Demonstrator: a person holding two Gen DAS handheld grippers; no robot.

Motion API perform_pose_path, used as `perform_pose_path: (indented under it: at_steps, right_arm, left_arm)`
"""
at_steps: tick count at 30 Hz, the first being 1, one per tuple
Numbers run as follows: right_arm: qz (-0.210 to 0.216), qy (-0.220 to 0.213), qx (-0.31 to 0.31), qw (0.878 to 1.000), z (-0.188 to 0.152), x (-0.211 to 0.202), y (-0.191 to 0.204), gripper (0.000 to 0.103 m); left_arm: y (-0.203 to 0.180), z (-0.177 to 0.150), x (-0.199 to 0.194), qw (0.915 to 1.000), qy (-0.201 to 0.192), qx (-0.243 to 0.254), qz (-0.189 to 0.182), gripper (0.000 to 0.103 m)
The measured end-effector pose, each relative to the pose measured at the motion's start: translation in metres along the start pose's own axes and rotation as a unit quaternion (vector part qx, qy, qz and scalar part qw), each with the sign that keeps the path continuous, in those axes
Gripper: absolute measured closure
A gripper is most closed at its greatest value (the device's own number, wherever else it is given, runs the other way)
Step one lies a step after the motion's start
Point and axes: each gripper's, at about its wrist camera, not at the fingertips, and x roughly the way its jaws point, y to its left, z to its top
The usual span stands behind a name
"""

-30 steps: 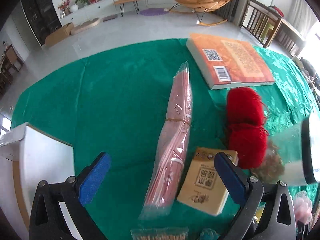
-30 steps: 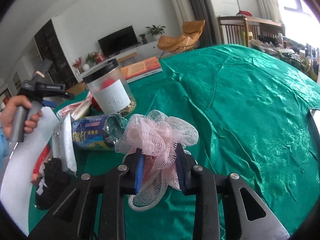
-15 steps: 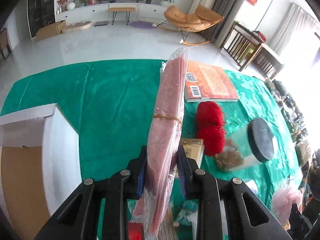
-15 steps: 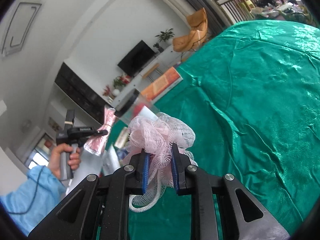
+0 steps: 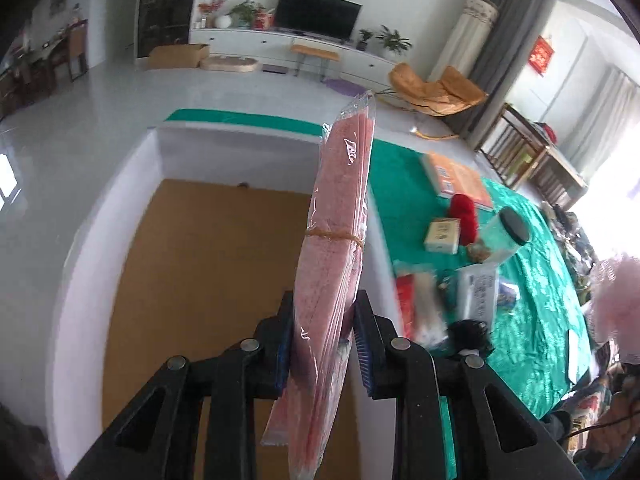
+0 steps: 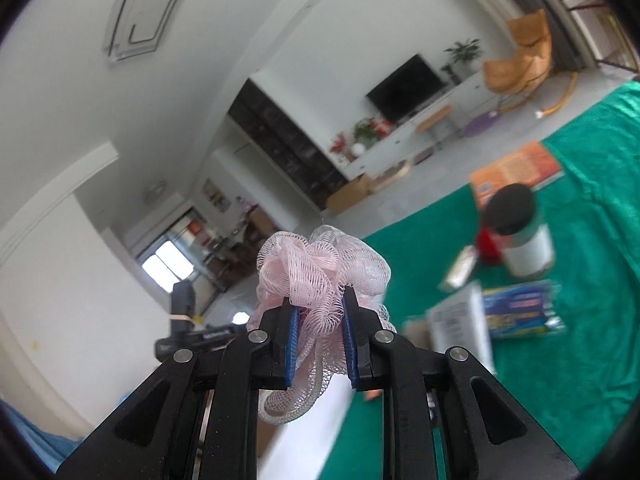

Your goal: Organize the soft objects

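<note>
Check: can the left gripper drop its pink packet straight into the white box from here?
Probably yes. The left gripper is shut on the pink packet, held above the white box. Its open top faces up and the brown floor looks bare, so nothing visible blocks a drop.

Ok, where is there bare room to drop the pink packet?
The box floor under the pink packet is bare between its white walls. The cloth right of the box is crowded: yarn, jar, packets.

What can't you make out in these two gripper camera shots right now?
- Left wrist view: the packets beside the box are motion-blurred; the pink packet in the left gripper hides the box's right wall.
- Right wrist view: the label on the jar is blurred; the mesh sponge in the right gripper hides the left gripper.
</note>
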Motion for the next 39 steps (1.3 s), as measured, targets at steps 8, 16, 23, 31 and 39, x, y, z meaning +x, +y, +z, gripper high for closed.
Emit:
perform_pose_path:
  at_steps: [8,16,23,31,39]
  right_arm:
    - [0.060,0.160,-0.029,0.985,-0.078,0.153,0.097,0.018]
    - [-0.110,0.153,-0.081,0.979,-0.096,0.126,0.034,0.018]
    - [-0.393,0.108,-0.109,0.907,-0.092,0.056,-0.071,0.018]
    - [-0.509,0.112,-0.061,0.851,-0.110,-0.009,-0.149,0.018]
    - [-0.525,0.102,-0.029,0.845,-0.113,-0.015,-0.163,0.019]
  left_arm:
    - [0.090,-0.071,-0.031,0.9854,-0.022,-0.052,0.161,0.000]
    - [0.039,-0.082,-0.033,0.9892,-0.096,-0.033,0.105,0.000]
    - [-0.116,-0.101,-0.008,0.9908,-0.073,0.097,-0.059,0.000]
    - [-0.215,-0.156,0.090,0.9815,0.059,0.147,-0.108,0.000]
    - [-0.215,-0.157,0.149,0.9840,0.064,0.165,-0.016,0.000]
